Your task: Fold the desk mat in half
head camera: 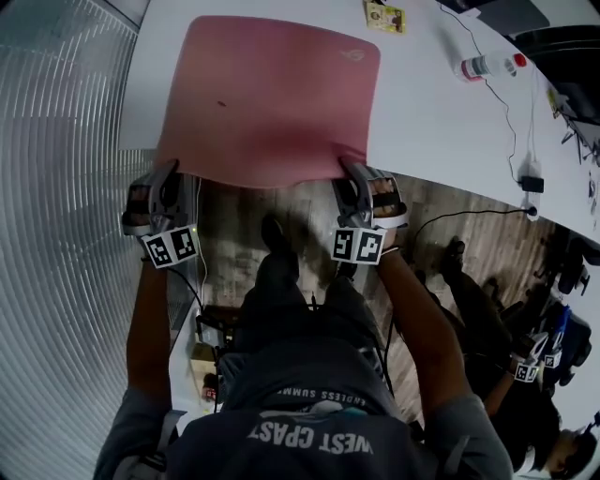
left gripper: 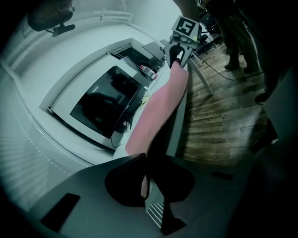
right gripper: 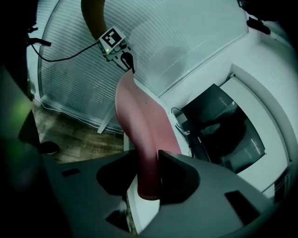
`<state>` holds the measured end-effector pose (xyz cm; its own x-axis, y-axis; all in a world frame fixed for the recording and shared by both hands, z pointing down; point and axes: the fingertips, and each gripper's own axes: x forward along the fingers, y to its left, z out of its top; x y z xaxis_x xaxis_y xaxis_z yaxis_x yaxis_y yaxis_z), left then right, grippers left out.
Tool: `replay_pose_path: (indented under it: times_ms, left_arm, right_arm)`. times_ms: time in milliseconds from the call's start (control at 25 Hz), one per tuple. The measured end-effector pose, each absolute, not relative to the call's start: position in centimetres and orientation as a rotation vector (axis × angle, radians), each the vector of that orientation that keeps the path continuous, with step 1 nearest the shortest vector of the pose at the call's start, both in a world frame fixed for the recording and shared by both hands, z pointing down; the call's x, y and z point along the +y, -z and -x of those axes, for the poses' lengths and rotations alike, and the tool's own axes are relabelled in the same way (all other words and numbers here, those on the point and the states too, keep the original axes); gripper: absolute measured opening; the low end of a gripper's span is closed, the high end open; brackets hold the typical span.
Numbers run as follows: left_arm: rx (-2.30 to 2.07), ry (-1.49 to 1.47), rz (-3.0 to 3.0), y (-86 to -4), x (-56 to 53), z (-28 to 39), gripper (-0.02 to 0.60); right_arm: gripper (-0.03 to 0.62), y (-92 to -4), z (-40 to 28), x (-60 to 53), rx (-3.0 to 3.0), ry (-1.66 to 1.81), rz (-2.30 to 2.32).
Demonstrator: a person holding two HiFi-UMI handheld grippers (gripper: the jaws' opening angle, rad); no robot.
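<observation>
The desk mat (head camera: 272,94), unfolded on the worktop (head camera: 431,112), was clamped at its overhanging corners by left claw (head camera: 164,180) and right claw (head camera: 360,178); the whole fold was judged still to be done.

The desk mat (head camera: 272,94) is laid on the table (head camera: 431,122), with its near edge carried past the table's near edge. That edge is pinched at its left corner by the left gripper (head camera: 169,175) and at its right corner by the right gripper (head camera: 354,172). A card (head camera: 385,17) is placed just behind the mat, and a bottle (head camera: 483,67) is set to its right, well apart.
</observation>
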<state>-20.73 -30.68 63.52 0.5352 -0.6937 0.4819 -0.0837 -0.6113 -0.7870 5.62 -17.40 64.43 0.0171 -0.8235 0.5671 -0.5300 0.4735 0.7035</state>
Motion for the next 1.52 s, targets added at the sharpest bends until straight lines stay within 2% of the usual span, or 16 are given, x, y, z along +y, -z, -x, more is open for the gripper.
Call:
replay_pose_path:
  times_ms: [800,1280,1360,1400,1440,1520]
  left_arm:
    - [0.782,0.914,2.014,-54.2,-39.3,16.3,0.037]
    - [0.844,0.926,1.997,-53.2,-46.0,11.3,0.037]
    - [0.838,0.933,1.997,-53.6,-47.1,10.3,0.037]
    - [0.83,0.938,1.997,-54.0,-47.5,9.7,0.037]
    - [0.819,0.944,1.998,-54.4,-47.8,9.2,0.037]
    - [0.804,0.953,2.001,-55.1,-48.4,8.1,0.037]
  right_arm:
    - [0.144,-56.7,-9.2,-24.5,-1.616,0.349,-1.383]
    - [0.146,-55.8,-12.8,-29.8,-1.669,0.332,-1.397]
    - [0.132,-55.7,-13.9,-30.9,-1.657,0.333,-1.416]
    - [0.058,-55.8,-14.6,-31.3,-1.651,0.322,-1.423]
    - [0.038,-56.2,-15.2,-31.8,-1.65,0.301,-1.422]
    - [0.038,-57.0,-16.3,-32.6,-1.656,0.256,-1.413]
